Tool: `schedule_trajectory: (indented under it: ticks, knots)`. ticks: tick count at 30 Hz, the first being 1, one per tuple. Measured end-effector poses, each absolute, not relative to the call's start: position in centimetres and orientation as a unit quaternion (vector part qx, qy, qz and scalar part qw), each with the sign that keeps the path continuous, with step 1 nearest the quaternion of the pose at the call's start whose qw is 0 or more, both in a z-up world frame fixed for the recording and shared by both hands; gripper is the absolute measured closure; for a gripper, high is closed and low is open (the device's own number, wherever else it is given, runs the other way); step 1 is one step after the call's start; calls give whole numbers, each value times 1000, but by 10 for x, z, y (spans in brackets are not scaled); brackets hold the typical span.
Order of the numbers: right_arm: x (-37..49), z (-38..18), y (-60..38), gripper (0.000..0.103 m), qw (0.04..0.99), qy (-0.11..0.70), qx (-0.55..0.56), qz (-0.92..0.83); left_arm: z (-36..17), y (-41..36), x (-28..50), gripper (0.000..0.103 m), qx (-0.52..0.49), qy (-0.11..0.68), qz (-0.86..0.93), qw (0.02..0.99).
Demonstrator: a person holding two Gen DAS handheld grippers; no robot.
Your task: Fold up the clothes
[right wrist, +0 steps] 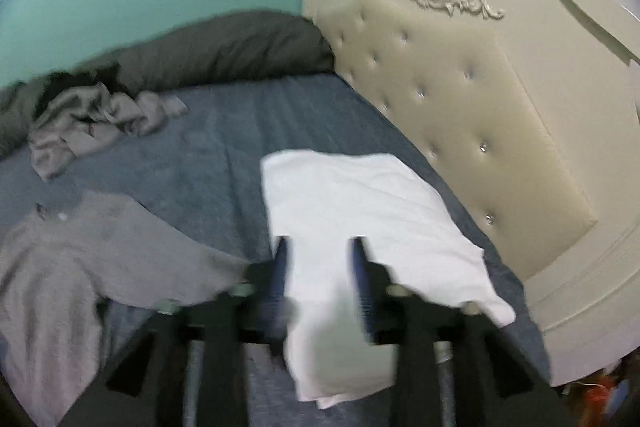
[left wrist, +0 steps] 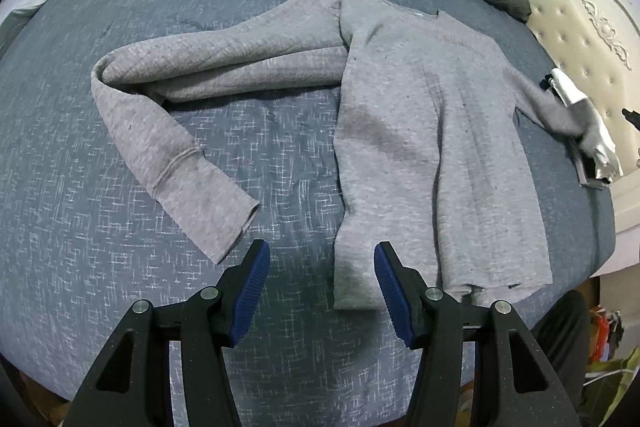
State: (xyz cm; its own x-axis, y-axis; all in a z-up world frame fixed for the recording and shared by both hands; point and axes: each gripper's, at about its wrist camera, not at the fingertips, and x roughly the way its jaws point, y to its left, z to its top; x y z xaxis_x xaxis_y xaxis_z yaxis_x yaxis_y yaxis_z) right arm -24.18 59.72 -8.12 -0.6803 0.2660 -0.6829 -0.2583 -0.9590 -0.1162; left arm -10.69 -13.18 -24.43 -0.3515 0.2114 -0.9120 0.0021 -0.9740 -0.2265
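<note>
Lying flat: grey waffle-knit sweater (left wrist: 432, 131), one sleeve bent
Bed (left wrist: 256, 147): blue crosshatch weave
Left gripper (left wrist: 320, 259): ribbed blue fingers spread, empty
Right gripper (right wrist: 318, 255): fingers parted over folded white cloth (right wrist: 360, 219)

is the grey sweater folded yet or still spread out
Mostly spread. The sweater lies flat on the bed, its body unfolded; only one sleeve is bent back on itself. The left gripper hovers open at the hem.

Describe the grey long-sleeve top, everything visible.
The grey long-sleeve top is a heathered knit, lying flat on the blue bedspread, neckline away from the left gripper, hem near it. One sleeve runs sideways, then bends back toward the hem, cuff open. The other sleeve reaches toward the right gripper. Neither gripper holds it.
</note>
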Motion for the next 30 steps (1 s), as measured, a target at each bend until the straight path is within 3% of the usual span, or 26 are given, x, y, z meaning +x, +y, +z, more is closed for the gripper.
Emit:
schedule_trajectory:
  ticks: [4,13,22,30]
  knots:
    - [-222,-85,563,52,57,26,-378,924,-244,-126,-111,45,-564,-94,817,67]
    - [-177,-203,443,51,-152,132,-544,815,-243,-109,-112,44,-562,-89,818,86]
    - [-125,-266,356,51,-226,83,-616,750,-242,-111,-97,44,-560,-96,818,88]
    - [-99,-301,317,51,-228,45,-656,718,-237,-114,-84,43,-551,-105,823,91]
